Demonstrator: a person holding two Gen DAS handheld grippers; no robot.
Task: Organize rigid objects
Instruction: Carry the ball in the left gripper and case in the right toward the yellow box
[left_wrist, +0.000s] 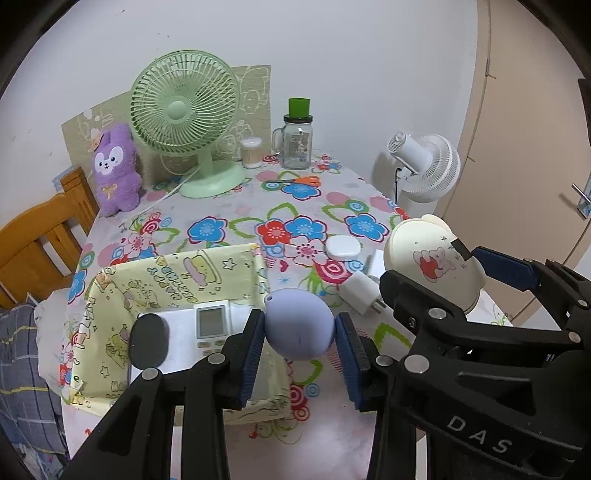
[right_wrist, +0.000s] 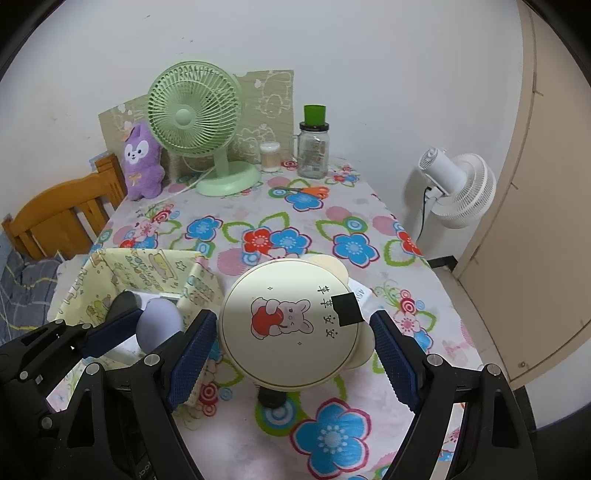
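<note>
A lavender egg-shaped ball (left_wrist: 300, 325) and a cream round fan printed with a red-and-pink bunny (right_wrist: 291, 325) sit over a white tablecloth of blue, red and pink flowers (left_wrist: 295, 206), beside a pale-yellow cartoon-print fabric basket (left_wrist: 177, 269).

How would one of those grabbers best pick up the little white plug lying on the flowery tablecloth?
Probably across the white charger plug's squarish body, on its two flat side faces, coming down from above. It lies flat on the tablecloth with its metal prongs pointing toward the camera, so the body offers parallel faces for the pads; the prongs are thin and likely slippery.
</note>
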